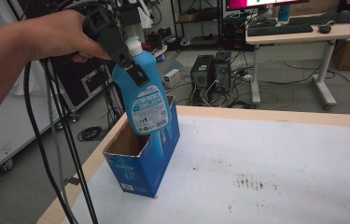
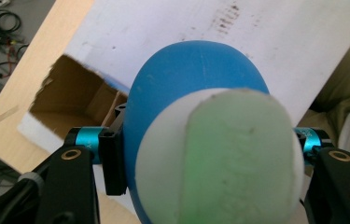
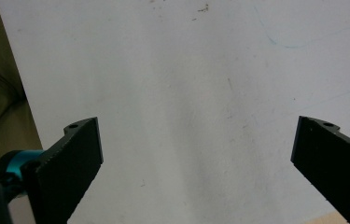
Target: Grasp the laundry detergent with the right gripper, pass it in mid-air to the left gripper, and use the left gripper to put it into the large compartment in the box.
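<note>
Bottle hanging over the box!
Left tongs [image 1: 133,65] pinch the blue detergent bottle [image 1: 147,100] by its neck, base dipping into the open carton [image 1: 140,158] below; lowering and release remain. Right tongs [image 3: 196,154] spread, idle.

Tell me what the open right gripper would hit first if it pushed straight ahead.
The right gripper points down at the white table surface; nothing lies between its spread jaws, so it would probably meet bare tabletop first, though depth is unclear.
</note>
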